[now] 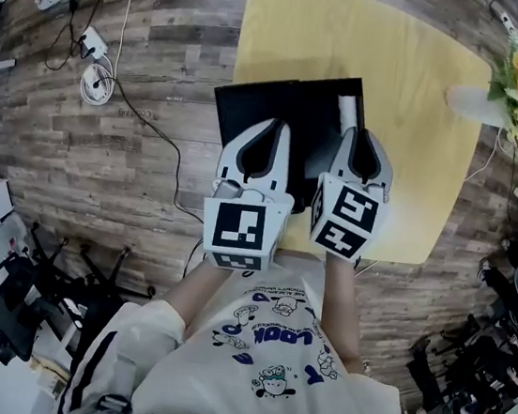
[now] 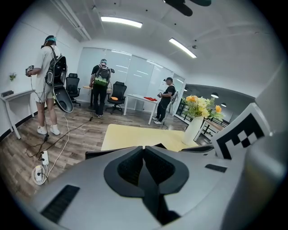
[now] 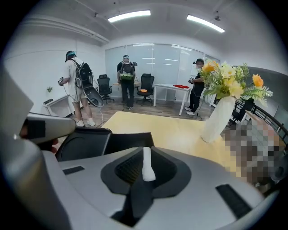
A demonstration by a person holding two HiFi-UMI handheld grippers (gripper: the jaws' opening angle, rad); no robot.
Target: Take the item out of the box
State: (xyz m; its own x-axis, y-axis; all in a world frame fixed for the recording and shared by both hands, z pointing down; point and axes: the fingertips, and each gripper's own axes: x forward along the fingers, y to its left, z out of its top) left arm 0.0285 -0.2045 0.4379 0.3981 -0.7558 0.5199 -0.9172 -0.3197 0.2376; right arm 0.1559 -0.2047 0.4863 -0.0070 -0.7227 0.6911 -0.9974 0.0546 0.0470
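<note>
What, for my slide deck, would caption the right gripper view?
Right hand-held gripper shut on a slim white item over the open black box on a pale yellow table.

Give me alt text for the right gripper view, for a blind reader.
The right gripper is closed on a slim white item, with a black box beyond it on a yellow table. A white vase of flowers stands at right.

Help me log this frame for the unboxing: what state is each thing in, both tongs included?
Left tongs: shut, empty.
Right tongs: shut on the white item.
White item: clamped, over the black box.
Black box: open, on the table.
Vase: upright, flowers in it.
</note>
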